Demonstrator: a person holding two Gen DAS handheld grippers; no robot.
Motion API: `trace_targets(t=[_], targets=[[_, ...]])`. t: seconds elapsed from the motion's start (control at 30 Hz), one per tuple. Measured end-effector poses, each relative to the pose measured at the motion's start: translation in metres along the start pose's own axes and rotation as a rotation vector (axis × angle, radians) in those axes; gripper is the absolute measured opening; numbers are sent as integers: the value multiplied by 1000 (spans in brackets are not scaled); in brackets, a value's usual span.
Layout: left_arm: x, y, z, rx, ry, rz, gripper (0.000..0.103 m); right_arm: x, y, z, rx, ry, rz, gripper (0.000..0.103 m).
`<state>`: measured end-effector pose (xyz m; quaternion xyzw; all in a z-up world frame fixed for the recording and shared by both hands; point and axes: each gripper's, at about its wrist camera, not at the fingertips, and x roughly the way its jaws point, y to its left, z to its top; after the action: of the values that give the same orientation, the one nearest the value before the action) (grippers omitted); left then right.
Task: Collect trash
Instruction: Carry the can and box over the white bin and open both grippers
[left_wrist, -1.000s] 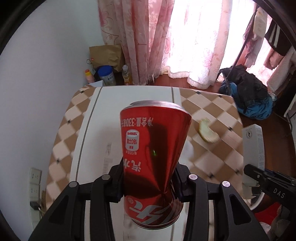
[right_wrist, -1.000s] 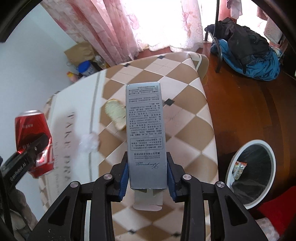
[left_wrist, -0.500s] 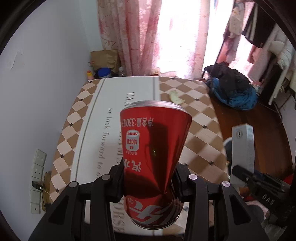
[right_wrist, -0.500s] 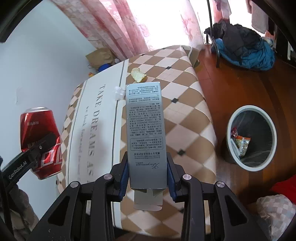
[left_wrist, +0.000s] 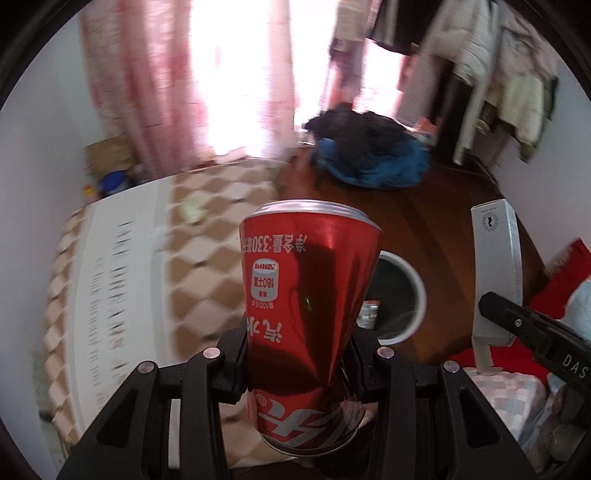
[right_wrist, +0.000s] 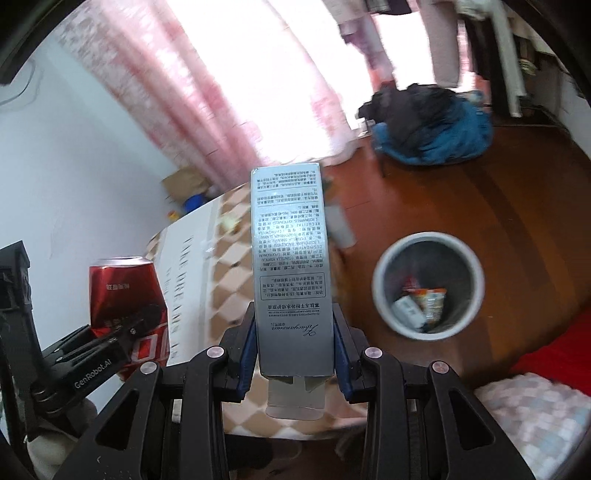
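Observation:
My left gripper (left_wrist: 299, 354) is shut on a dented red soda can (left_wrist: 306, 295), held upright above the table's edge. That can (right_wrist: 125, 291) also shows at the left of the right wrist view. My right gripper (right_wrist: 293, 343) is shut on a tall silver carton (right_wrist: 290, 258) with small print; the carton (left_wrist: 495, 273) appears at the right of the left wrist view. A white round bin (right_wrist: 469, 266) stands on the wooden floor right of the carton, with wrappers inside. In the left wrist view the bin (left_wrist: 415, 280) is partly hidden behind the can.
A table with a brown-and-cream checked cloth (left_wrist: 207, 273) lies to the left, a pale scrap (left_wrist: 190, 212) on it. A heap of blue and black bags (right_wrist: 432, 125) sits on the floor by pink curtains (right_wrist: 207, 103). Red and checked fabric (right_wrist: 535, 417) lies at lower right.
Both grippers have swung right and away from the table with the can and carton still held. The bin has come closer to the middle of both views.

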<state>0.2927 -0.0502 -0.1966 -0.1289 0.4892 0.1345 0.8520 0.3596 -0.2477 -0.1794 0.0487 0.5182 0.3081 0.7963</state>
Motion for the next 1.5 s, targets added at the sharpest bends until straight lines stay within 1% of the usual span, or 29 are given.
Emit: trace_targets(t=[0.13,0.23,0.3,0.37,0.5,0.6,0.67,0.73,0.77,0.8,0.87,0.9,0.93,0.97,1.0,1.03,1.07,1.17,1.2,1.23,1.27,1.33,1.5], targets=[[46,-49,27,52,50,-73,38,-2,-52,15,63,-4,-58,37],[85,-77,45,76,105,-119,38,15,-91,29,101,19,-97,37],[116,-93,57,95,144,-137,38,34,-119,37,126,55,-117,37],[140,-107,64,102,179,-150,38,58,-145,45,148,101,-126,37],[190,-129,76,124,234,-158,39,110,-185,51,182,184,-154,37],[218,-144,79,144,271,-151,40,141,-211,53,210,226,-168,37],[231,-149,80,144,289,-157,40,157,-225,55,227,242,-171,37],[245,-154,77,150,314,-144,40,174,-241,55,256,258,-168,37],[250,-155,77,150,322,-146,42,181,-246,54,266,265,-171,37],[254,-155,76,148,331,-148,45,191,-255,55,281,273,-170,37],[261,-153,73,140,344,-131,85,206,-267,55,307,290,-169,37],[261,-151,71,137,343,-126,91,209,-269,54,314,294,-168,38],[262,-149,71,136,342,-110,94,216,-273,55,324,301,-167,38],[262,-147,70,136,345,-100,94,222,-277,53,326,312,-174,41],[261,-145,67,134,348,-90,94,226,-278,52,328,316,-183,47],[263,-145,68,133,346,-78,94,228,-279,51,332,315,-192,63],[262,-143,66,133,342,-68,94,228,-281,50,335,310,-196,75],[258,-135,62,135,338,-37,94,223,-282,48,330,304,-224,83],[257,-134,60,135,338,-27,94,219,-280,48,320,305,-247,87],[256,-133,59,137,339,-17,94,220,-278,49,310,304,-268,97],[254,-132,58,135,339,-11,94,217,-276,48,298,305,-288,102],[247,-129,55,131,335,0,94,208,-271,46,269,311,-344,103],[230,-128,51,132,317,27,94,184,-257,43,224,307,-403,103]])
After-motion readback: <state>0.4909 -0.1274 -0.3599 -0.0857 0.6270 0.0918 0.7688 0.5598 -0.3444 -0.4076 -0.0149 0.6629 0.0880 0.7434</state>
